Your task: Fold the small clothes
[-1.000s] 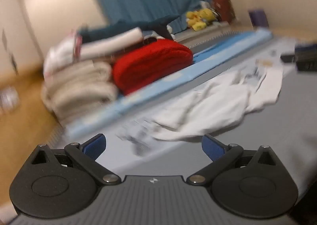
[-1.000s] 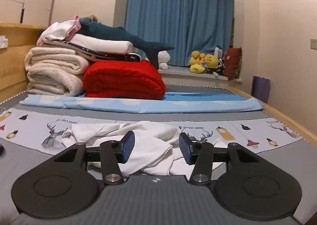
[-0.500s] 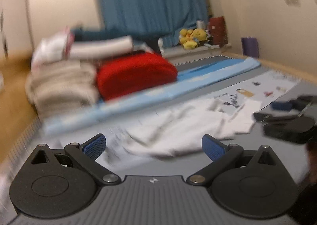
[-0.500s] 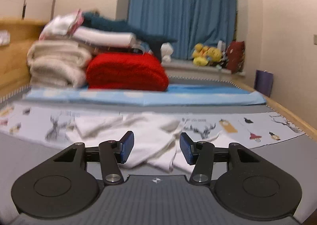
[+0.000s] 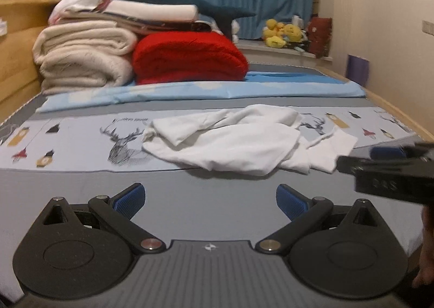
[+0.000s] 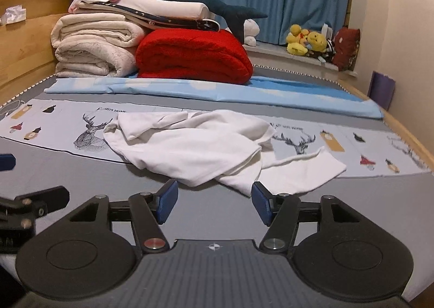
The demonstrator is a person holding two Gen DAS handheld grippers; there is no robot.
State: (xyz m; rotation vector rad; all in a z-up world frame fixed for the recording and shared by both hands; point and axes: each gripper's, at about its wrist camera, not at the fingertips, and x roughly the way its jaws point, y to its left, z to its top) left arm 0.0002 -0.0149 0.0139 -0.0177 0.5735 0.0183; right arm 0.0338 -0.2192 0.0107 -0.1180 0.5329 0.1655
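The right tongs (image 6: 214, 201) have just been opening and now stand wide, blue pads apart over bare grey sheet, nothing between them; a fold of the crumpled white cotton garment (image 6: 195, 145) lies just beyond the tips at twelve o'clock, not touched. The left tongs (image 5: 210, 199) are spread wider still and empty, with the same garment (image 5: 233, 142) farther off at about one o'clock. The garment is a small, soft white piece, unfolded and rumpled, heaped in loose ridges with one flat flap trailing toward three o'clock and a thin cord-like edge beside it. It rests on the bed (image 6: 67, 172), partly on the grey sheet and partly on a pale printed strip with stag drawings (image 6: 89, 131). Beyond, at twelve o'clock, lies a light blue folded sheet (image 6: 217, 91), then a thick red folded blanket (image 6: 192, 55) beside stacked cream blankets (image 6: 92, 45).
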